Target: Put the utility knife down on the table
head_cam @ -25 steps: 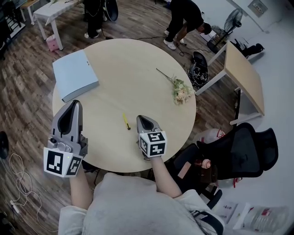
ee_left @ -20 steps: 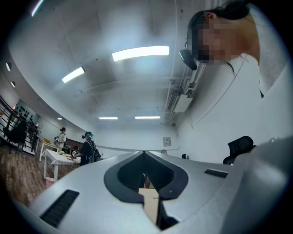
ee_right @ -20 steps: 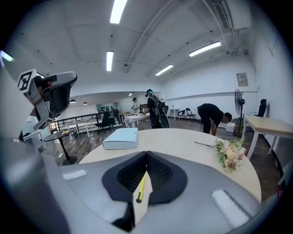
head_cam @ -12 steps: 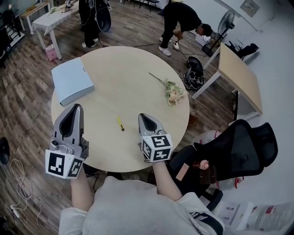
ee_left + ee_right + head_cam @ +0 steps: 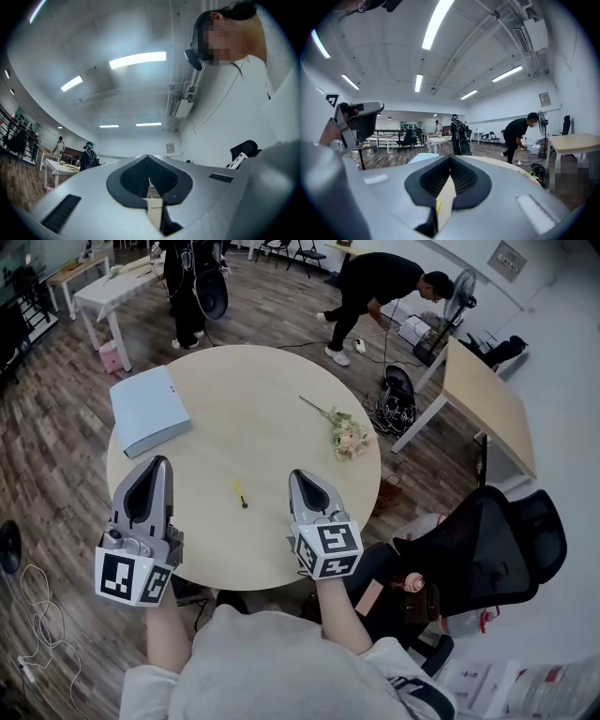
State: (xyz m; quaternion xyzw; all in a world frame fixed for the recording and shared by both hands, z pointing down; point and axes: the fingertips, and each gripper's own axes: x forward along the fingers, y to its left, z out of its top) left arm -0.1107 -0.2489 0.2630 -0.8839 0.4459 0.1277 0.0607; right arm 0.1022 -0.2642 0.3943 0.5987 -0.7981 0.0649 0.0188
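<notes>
Utility knife (image 5: pixel 240 494) flat on table (image 5: pixel 281 390), L gripper (image 5: pixel 158 461) & R gripper (image 5: pixel 298 474) clenched, empty; knife prob. light, stiff; grip mid-handle.

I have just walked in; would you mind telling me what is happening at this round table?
A person holds a two-jaw gripper in each hand over the near side of the round table. The yellow utility knife lies on the tabletop between them, touched by neither. The left gripper and the right gripper both have their jaws together, with nothing in them. A blue binder and a bunch of flowers lie farther off.
</notes>
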